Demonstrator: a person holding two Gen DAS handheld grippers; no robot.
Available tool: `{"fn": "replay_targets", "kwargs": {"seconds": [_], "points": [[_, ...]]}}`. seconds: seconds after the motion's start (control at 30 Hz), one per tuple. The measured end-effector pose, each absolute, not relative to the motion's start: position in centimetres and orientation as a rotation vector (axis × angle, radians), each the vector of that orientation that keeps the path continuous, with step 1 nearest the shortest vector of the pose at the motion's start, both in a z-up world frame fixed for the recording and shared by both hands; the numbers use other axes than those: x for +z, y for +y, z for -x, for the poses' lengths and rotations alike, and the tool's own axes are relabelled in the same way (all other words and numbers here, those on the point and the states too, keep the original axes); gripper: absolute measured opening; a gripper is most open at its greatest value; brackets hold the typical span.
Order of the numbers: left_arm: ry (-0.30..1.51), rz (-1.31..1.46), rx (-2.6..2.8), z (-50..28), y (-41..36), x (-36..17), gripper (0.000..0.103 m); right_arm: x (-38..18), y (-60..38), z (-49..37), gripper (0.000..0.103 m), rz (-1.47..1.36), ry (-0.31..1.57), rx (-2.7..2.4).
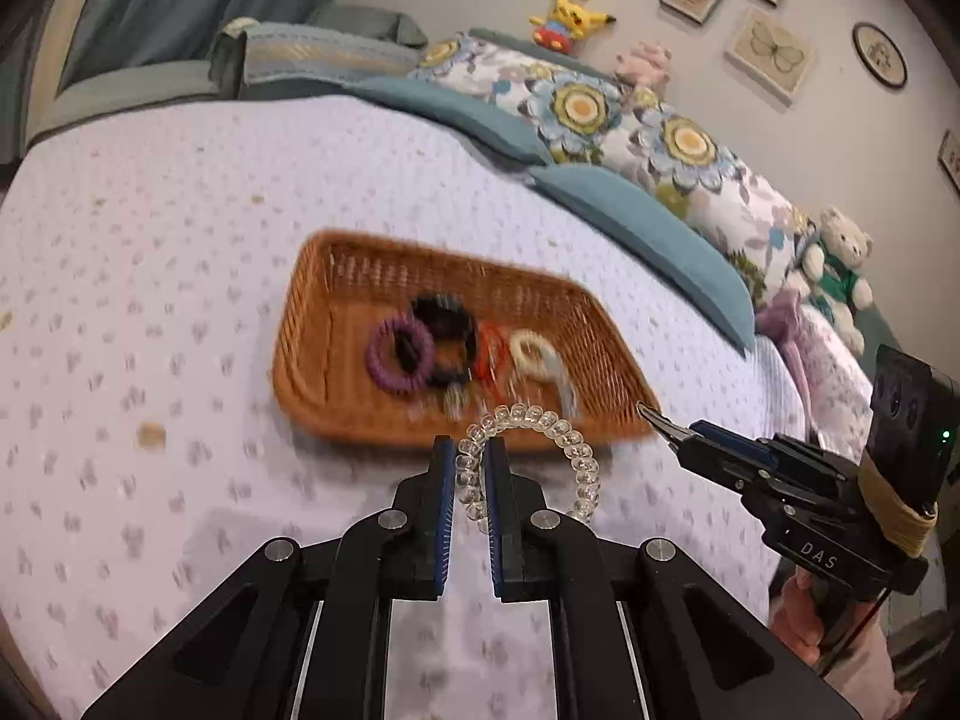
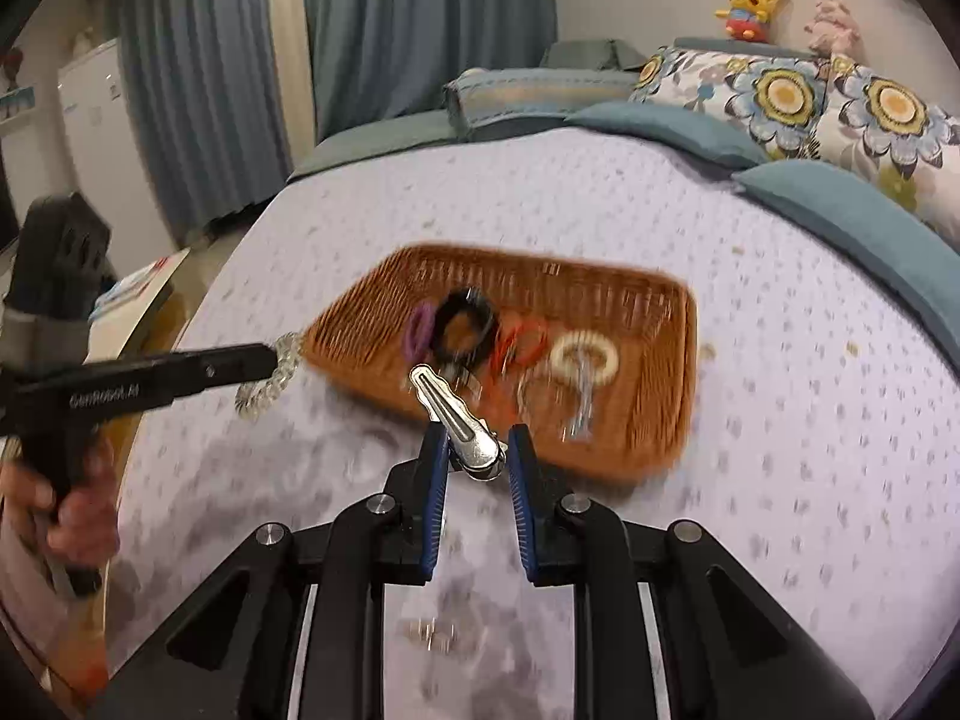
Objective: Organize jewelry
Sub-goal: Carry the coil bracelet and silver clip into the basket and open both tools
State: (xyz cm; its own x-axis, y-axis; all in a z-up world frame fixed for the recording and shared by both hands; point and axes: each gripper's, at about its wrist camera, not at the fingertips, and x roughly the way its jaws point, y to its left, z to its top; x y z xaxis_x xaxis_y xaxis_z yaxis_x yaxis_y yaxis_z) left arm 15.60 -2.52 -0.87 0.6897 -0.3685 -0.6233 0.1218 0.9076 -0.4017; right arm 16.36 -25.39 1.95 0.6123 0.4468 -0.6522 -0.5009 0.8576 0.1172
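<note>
**Both grippers loaded beside the basket**

Here the shallow brown wicker basket (image 1: 336, 384) lies on the pale lilac bedspread with small grey motifs (image 1: 180, 240), with bare cover on every side of it. Blue pillows (image 1: 648, 228) and flower-print cushions (image 1: 600, 114) line the far edge of the bed, well apart from the basket.

The left gripper (image 1: 467, 462) is clenched on a clear coiled spiral hair tie (image 1: 570, 438); one side of the loop sits between the blue pads and the rest arcs out to the right, just short of the basket's near rim. In the right wrist view the same hair tie (image 2: 282, 372) hangs from the finger ends beside the basket's left corner.

The right gripper (image 2: 477, 450) grasps a long silver metal hair clip (image 2: 456, 414) by its wide end; the narrow tip points up and left over the basket's near rim.

Inside the basket lie a purple ribbed hair ring (image 1: 399, 357), a black hair ring (image 1: 444, 318) touching it, a red-orange hair ring (image 1: 489, 351) and a cream hair ring (image 1: 531, 351). Below these sit blurred silvery pieces; I cannot tell what they are. The bed and basket are smeared by motion blur. The right gripper's fingers (image 1: 666, 429) show side-on in the left wrist view, near the basket's right corner.
</note>
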Motion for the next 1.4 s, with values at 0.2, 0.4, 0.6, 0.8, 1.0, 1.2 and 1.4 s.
{"fn": "replay_targets", "kwargs": {"seconds": [0.2,0.4,0.6,0.8,1.0,1.2,1.4], "points": [[0.728,0.385,-0.255,-20.1,-1.2,0.1,0.009,2.6,-23.9,-21.5,0.022,0.054,0.736,0.476],[0.751,0.352,-0.219,-25.8,-0.8,-0.7,0.009,0.9,-22.8,-28.5,0.022,0.014,0.837,0.378],[0.803,0.297,-0.180,-30.3,-0.8,-2.7,0.010,-1.2,-21.9,-32.8,0.022,0.021,0.908,0.341],[0.886,0.275,-0.175,-32.6,-1.7,-4.8,0.010,-3.8,-21.6,-35.0,0.022,0.027,0.993,0.303],[0.903,0.241,-0.160,-33.2,-2.5,-5.4,0.010,-5.0,-21.9,-35.4,0.022,0.002,1.031,0.304],[0.900,0.279,-0.161,-33.4,-2.0,-5.4,0.015,-5.0,-22.4,-35.5,0.024,-0.010,1.023,0.312],[0.839,0.282,-0.186,-31.7,-1.6,-3.5,0.042,-3.6,-23.6,-33.9,0.024,-0.057,0.997,0.347]]}}
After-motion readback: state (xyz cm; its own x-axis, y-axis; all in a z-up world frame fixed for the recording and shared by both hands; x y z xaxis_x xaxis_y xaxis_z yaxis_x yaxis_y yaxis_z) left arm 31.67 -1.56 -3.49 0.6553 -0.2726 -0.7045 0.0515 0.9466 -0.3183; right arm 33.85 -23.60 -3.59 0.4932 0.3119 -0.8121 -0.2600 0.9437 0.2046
